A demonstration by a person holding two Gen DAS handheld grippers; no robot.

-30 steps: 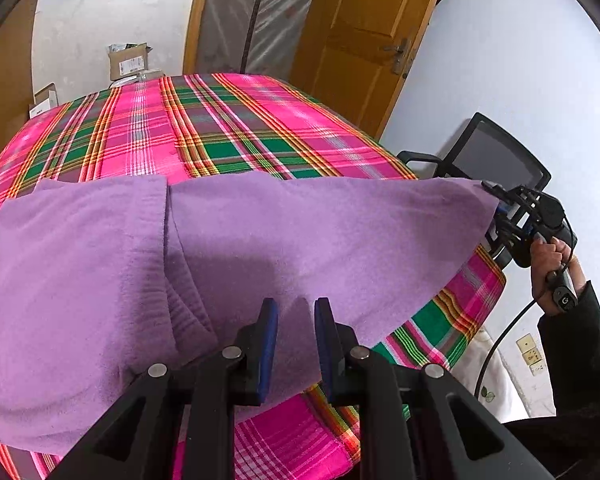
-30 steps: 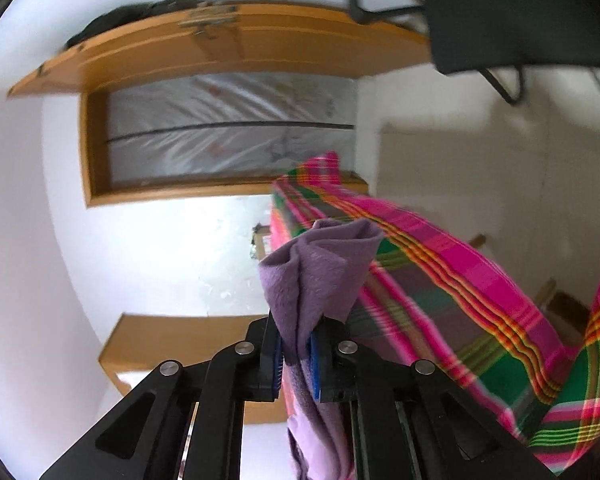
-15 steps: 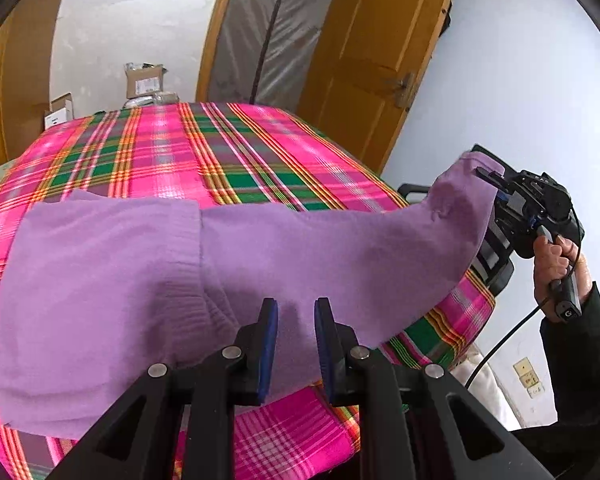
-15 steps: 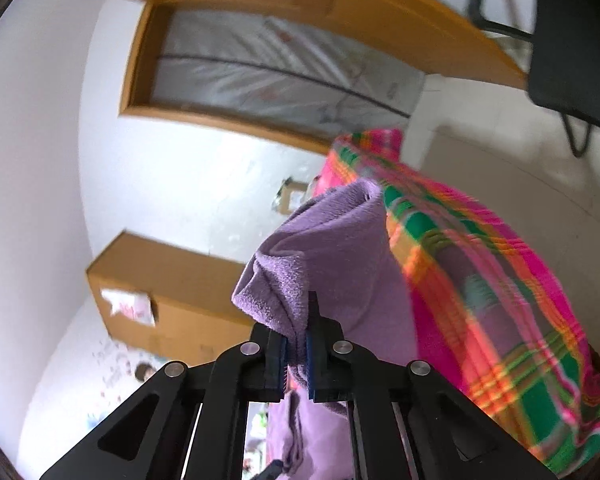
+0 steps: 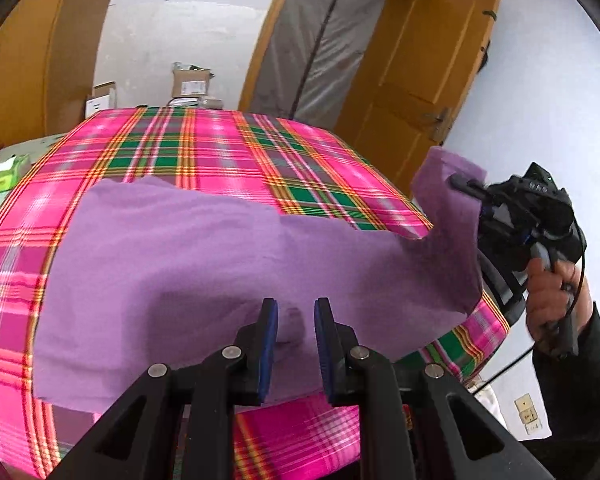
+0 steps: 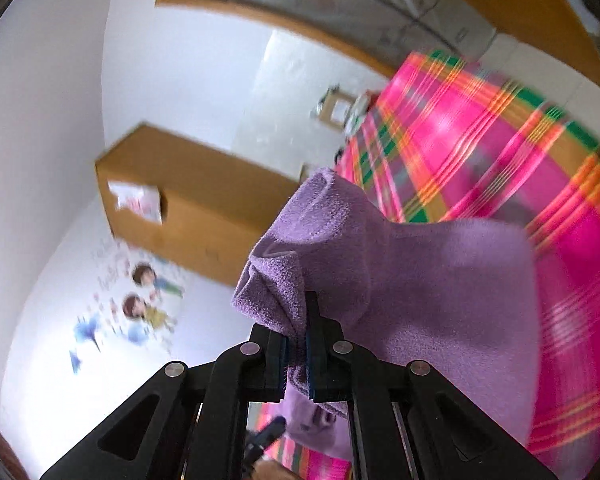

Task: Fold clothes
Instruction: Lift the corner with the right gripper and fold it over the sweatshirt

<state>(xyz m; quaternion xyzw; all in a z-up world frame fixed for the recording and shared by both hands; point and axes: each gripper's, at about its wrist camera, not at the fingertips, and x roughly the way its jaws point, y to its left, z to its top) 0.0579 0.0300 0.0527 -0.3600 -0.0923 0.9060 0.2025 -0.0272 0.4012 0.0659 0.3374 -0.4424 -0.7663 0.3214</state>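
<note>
My right gripper (image 6: 297,344) clamps a corner of the purple garment (image 5: 204,264), lifted off the plaid table (image 5: 204,148). My left gripper (image 5: 293,340) hovers unclamped above it. Fold apparently just beginning; most cloth lies flat.

Right gripper (image 6: 297,354): jaws nearly closed, clamping bunched purple garment (image 6: 420,280). Fabric bulges past fingertips toward 12 o'clock, drapes toward 3–5 o'clock over pink plaid tablecloth (image 6: 500,140). Brown cabinet (image 6: 180,196) at 10 o'clock. Cartoon wall sticker (image 6: 140,304), 2 figures, at 8–9 o'clock. Frame motion-blurred.
</note>
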